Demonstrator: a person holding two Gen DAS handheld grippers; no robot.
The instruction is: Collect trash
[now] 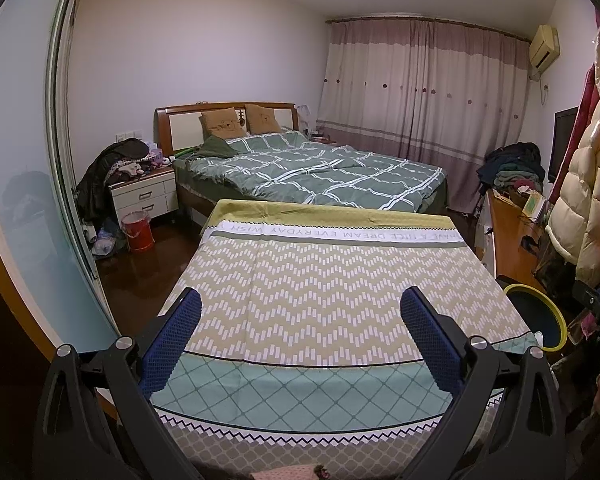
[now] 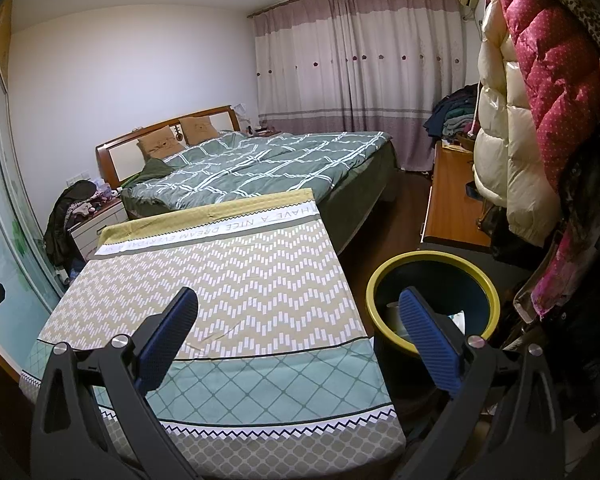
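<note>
Above the patterned table (image 1: 320, 280), both the left gripper (image 1: 300, 336) and right gripper (image 2: 298, 334) hover level, jaws spread, holding nothing.

Place: lived-in home bedroom, pretty cluttered
Bed: double bed (image 1: 312, 168), green checked duvet, wooden headboard
Window side: full-length drawn curtains (image 1: 420, 88), wall AC unit (image 1: 544, 46)
Clutter: clothes heaped over nightstand (image 1: 144, 194), puffer coats (image 2: 540, 100) hung up

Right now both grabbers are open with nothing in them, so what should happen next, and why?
Probably pause and look round for more trash. The left gripper and right gripper hang open and empty over the patterned tablecloth, which shows no litter, while the yellow-rimmed bin beside the table already holds scraps.
</note>
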